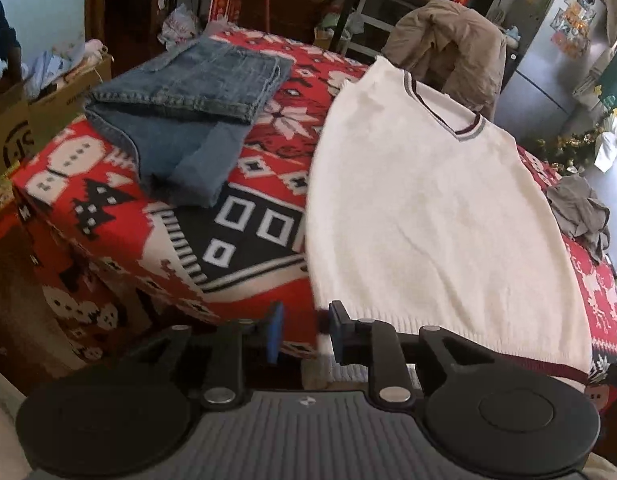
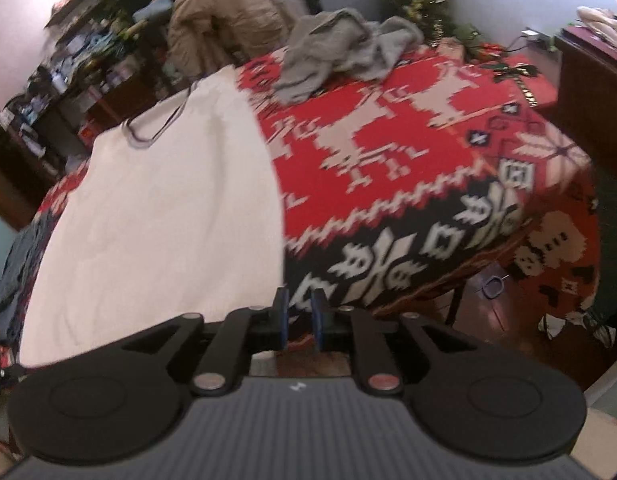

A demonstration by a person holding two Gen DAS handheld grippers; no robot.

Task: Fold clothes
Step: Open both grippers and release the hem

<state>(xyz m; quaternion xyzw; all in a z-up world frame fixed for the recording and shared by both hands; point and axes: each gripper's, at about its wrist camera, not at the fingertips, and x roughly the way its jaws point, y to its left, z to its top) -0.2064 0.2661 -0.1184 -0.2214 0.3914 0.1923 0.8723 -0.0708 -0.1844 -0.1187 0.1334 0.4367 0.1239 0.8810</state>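
The white top point(image 1: 428, 208) lies flat in the middle of the frame, ready to fold, and the left gripper point(image 1: 304, 336) and right gripper point(image 2: 299, 316) sit slightly apart, holding nothing.

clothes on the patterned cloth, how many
3: folded jeans on the left, white sweater spread flat in the middle, crumpled grey garment at the far right. More may be hidden.
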